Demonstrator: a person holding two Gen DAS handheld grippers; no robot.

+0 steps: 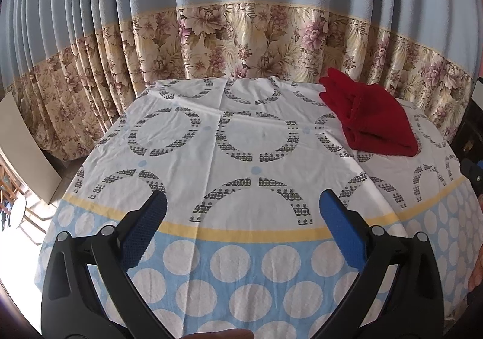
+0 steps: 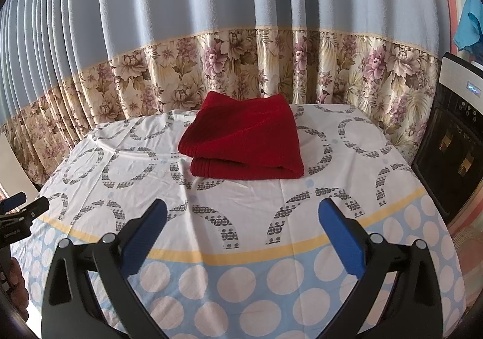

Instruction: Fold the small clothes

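Left gripper (image 1: 243, 206): the jaws stand wide apart, blue pads (image 1: 145, 230) facing each other, with nothing between them. It is positioned above the near edge of the table, over the blue band with white dots on the tablecloth (image 1: 235, 266). A fingertip shows at the bottom edge of the left wrist view.

Right gripper (image 2: 243, 207): the jaws are likewise spread wide and hold nothing. It is positioned above the same dotted border, with the yellow stripe of the cloth running between the pads. In the right wrist view, the left gripper's tip appears at the far left edge, level with the table's near side, and part of a hand (image 2: 16, 281) shows below it.

Middle zone: the white field of the tablecloth, printed with grey ring patterns, lies bare between both grippers and the garment. The cloth shows light creases.

Red garment (image 2: 244, 139): it lies folded in a thick, roughly square stack on the far part of the table, clear of both grippers. A ribbed hem faces the near side. From the right gripper it sits directly ahead, centred on the gap between the pads. From the left gripper it sits ahead and well to the right (image 1: 371, 115), near the far right corner of the table.

Background: a curtain (image 2: 211, 6), plain blue above and floral below, hangs just behind the table. A dark appliance with a control panel (image 2: 455, 139) stands to the right of the table.
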